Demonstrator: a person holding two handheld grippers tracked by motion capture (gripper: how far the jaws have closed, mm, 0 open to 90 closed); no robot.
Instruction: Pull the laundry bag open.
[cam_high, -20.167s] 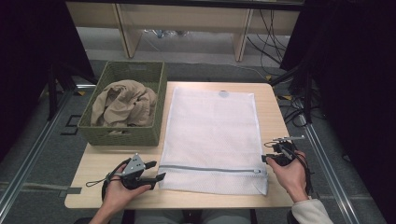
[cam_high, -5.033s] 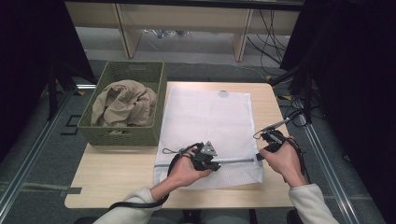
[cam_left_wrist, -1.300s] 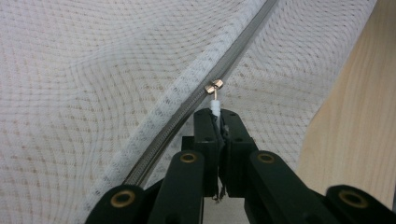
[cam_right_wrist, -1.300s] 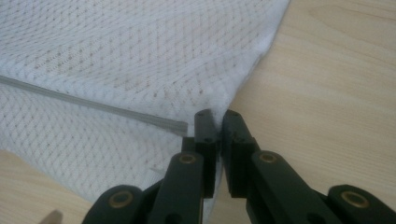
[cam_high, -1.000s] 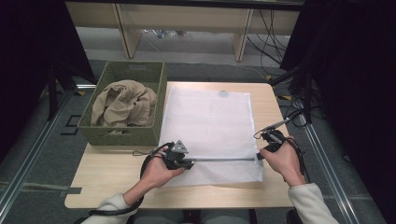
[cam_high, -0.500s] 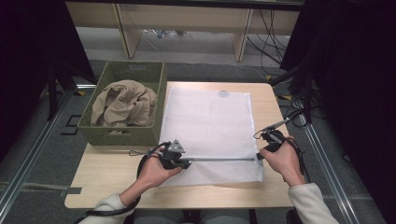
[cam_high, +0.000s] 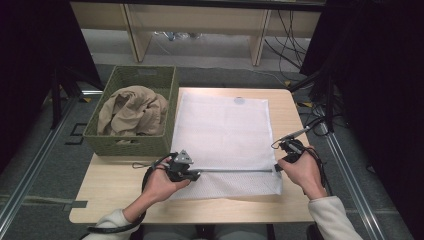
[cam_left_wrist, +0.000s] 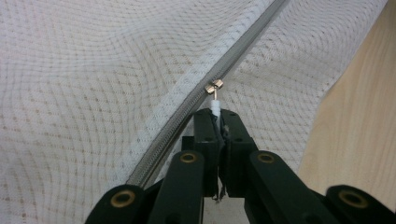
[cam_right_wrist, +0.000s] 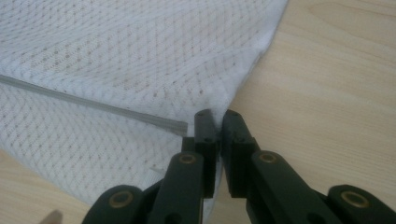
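Observation:
A white mesh bag (cam_high: 225, 125) lies flat on the wooden table (cam_high: 115, 195), its grey zipper (cam_high: 235, 170) running across the near end. My left gripper (cam_high: 196, 174) is at the zipper's left part. In the left gripper view that gripper (cam_left_wrist: 218, 112) is shut on the white pull tab (cam_left_wrist: 215, 106) of the metal slider (cam_left_wrist: 214, 87). My right gripper (cam_high: 278, 167) is at the bag's right edge. In the right gripper view it (cam_right_wrist: 217, 116) is shut on the mesh hem (cam_right_wrist: 212, 100) beside the zipper's end (cam_right_wrist: 180, 126).
A green woven basket (cam_high: 100, 142) holding a crumpled beige cloth (cam_high: 132, 110) stands at the table's left, just beyond my left hand. Cables trail from both grippers. Bare tabletop (cam_right_wrist: 327, 70) lies to the right of the bag and along the near edge.
Over the last five seconds my left gripper has slid left along the zipper with the pull tab in it, only slightly in the last second. The right hand has stayed put.

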